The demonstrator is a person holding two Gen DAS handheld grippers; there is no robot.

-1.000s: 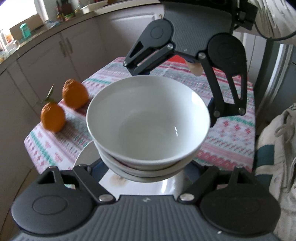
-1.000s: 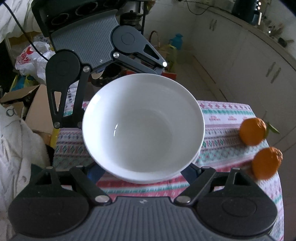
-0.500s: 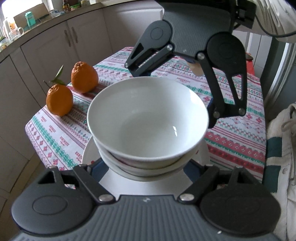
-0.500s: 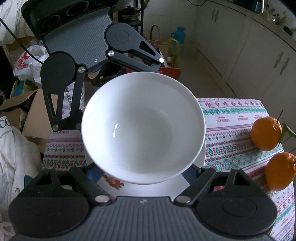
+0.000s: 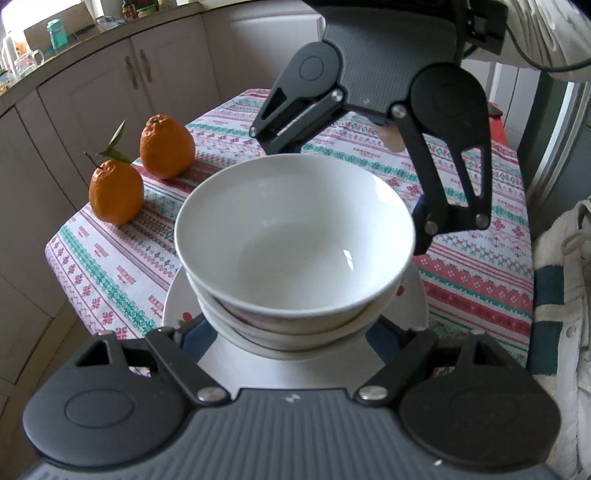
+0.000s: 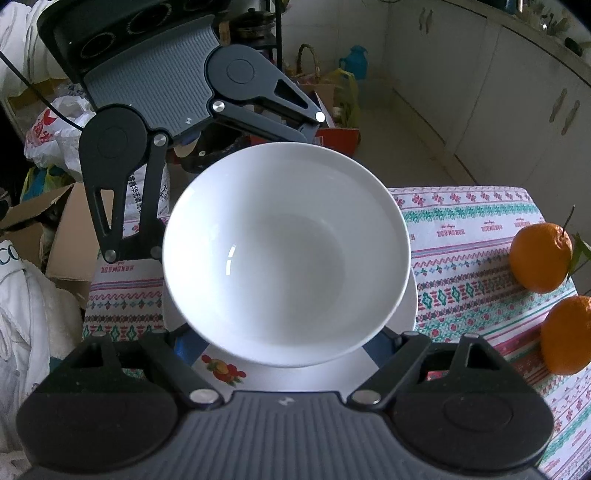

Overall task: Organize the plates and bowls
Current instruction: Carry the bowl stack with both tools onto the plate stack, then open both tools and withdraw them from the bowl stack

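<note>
Each hand-held gripper is showing a ribbed grey body, black linkage arms, silver screws, blue-padded fingers.

Soft daylight fills the kitchen, strongest from a blown-out window at ten o'clock in the left wrist view. The white bowl carries one small glint at three o'clock inside its wall; in the right wrist view the glint sits at nine o'clock. Shadows on the tablecloth are faint. Both views bend hard toward the rims, cupboards curving. The close gripper bodies look slightly soft; the oranges stay crisp.
</note>
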